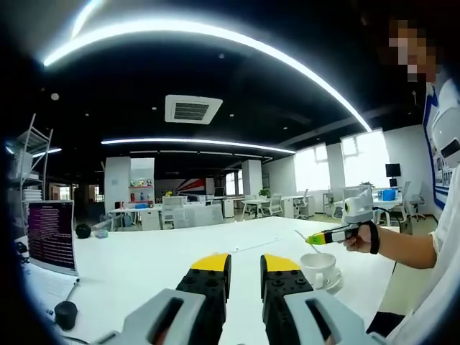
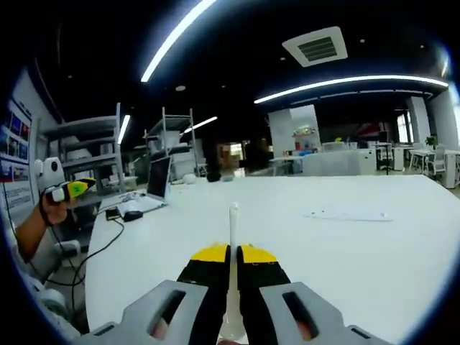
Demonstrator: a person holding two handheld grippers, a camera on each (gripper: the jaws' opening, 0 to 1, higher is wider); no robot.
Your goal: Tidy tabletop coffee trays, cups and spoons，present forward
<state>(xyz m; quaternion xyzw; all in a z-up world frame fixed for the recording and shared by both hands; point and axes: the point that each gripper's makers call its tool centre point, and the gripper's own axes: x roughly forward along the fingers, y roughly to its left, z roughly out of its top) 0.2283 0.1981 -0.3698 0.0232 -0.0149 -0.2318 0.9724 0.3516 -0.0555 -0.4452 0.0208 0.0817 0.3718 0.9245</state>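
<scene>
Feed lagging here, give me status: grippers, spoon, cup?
Right gripper shut on white spoon, held above table. Left gripper open, empty. Cup on saucer. Nothing in the way.

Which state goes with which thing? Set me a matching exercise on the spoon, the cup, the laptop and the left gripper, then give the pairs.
Things
1. thin white spoon
2. white ceramic cup
3. open laptop with a lit screen
4. left gripper

States
A. stands on a white saucer on the white table
B. jaws apart, nothing between them
C. clamped between the right gripper's yellow-tipped jaws, handle pointing forward
D. sits at the table's edge, seen at the left of the left gripper view

Pairs: 1-C, 2-A, 3-D, 4-B
</scene>
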